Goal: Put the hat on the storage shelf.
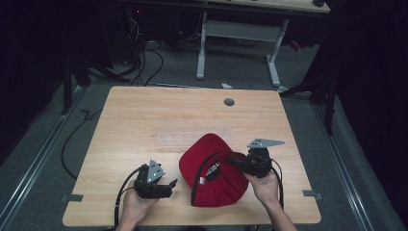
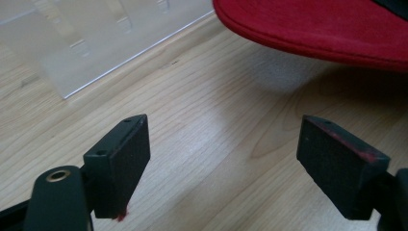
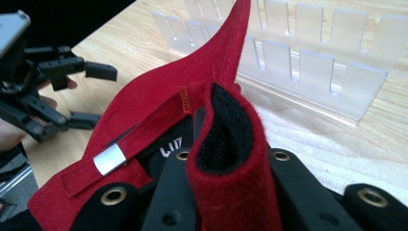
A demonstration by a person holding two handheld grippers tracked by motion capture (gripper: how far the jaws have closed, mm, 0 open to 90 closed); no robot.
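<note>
While right gripper (image 3: 226, 192) pinches red cap (image 1: 211, 171), left gripper (image 1: 166, 185) spread, just beside

The pale wooden surface (image 1: 144, 120) lies bare across its left half and far edge, giving open passage there. A clear acrylic slotted rack (image 1: 195, 137) (hard to make out from above) stands at the centre, just beyond the red fabric cap (image 1: 214, 168), which blocks the near middle. Between the cap and the left gripper (image 1: 172, 184) runs a narrow strip of bare wood; its fingers (image 2: 120, 154) stand apart over it.
</note>
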